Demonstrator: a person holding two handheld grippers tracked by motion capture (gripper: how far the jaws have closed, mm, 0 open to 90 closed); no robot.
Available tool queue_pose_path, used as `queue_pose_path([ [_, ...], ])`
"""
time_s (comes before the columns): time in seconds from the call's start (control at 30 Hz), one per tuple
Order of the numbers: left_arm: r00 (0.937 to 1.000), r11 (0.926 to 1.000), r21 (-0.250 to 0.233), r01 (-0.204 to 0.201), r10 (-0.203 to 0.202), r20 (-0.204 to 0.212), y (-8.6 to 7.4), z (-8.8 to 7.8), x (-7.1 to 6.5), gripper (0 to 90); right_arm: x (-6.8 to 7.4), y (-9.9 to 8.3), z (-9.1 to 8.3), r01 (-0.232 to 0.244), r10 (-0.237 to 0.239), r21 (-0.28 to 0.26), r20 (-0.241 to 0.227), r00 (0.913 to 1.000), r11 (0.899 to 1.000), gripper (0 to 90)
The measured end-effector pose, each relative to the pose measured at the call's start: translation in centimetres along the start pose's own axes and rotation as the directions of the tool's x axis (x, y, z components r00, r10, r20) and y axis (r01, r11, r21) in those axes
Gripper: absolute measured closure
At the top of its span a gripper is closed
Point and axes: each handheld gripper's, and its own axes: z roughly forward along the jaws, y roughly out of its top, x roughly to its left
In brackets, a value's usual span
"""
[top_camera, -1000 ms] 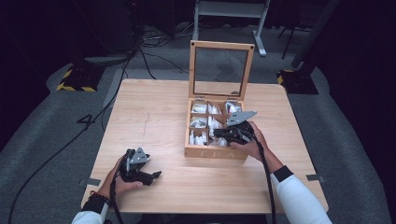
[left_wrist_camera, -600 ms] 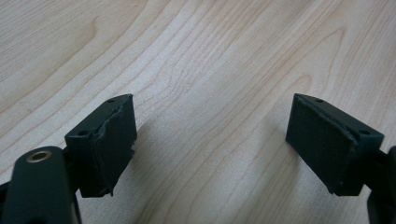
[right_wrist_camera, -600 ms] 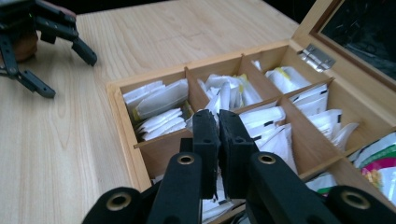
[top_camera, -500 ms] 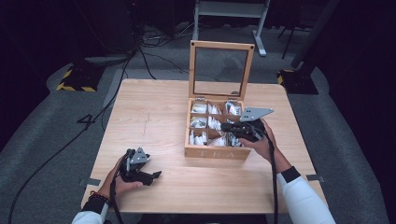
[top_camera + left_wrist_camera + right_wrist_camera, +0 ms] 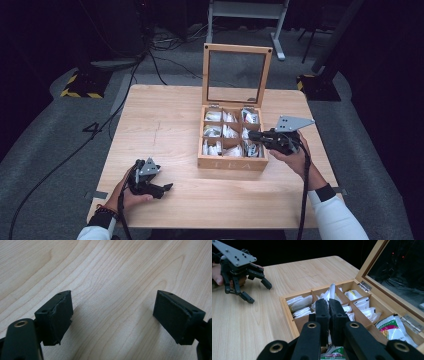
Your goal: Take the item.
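An open wooden tea box with several compartments of white sachets stands at the table's middle right, its glass lid upright. My right gripper hovers over the box's right side. In the right gripper view its jaws are shut on a thin white sachet that sticks up edge-on past the pads, above the box rim. My left gripper rests on the table near the front left, and in its own view the jaws stand open over bare wood. It also appears far off as the left gripper.
A green-and-white packet lies in the box's corner compartment by the hinges. The wooden table has bare room left of the box. Cables and a stand's feet lie on the dark floor beyond the far edge.
My right gripper has lifted and drawn to the right, from down in the box's front compartments to above its right side. The left hand has stayed still.
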Motion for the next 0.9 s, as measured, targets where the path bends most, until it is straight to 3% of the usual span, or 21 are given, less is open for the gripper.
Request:
queue_pose_path([
  [0.43, 1.0, 1.0, 0.001, 0.0, 0.0, -0.004, 0.0, 0.0, 0.0, 16.7, 2.3, -0.5, -1.8, 0.029, -0.03, -0.005, -0.044, 0.9986, 1.0, 87.2],
  [0.73, 1.0, 1.0, 0.0, 0.001, -0.001, -0.005, 0.0, 0.0, 0.0, 16.8, 4.4, -1.6, -1.2, 0.052, -0.048, 0.043, -0.09, 0.9948, 0.998, 87.2],
  [0.9, 1.0, 1.0, 0.0, 0.0, 0.0, -0.005, 0.0, 0.0, 0.0, 16.7, 5.6, -2.7, 0.1, 0.08, -0.067, 0.101, -0.125, 0.9899, 0.992, 87.2],
])
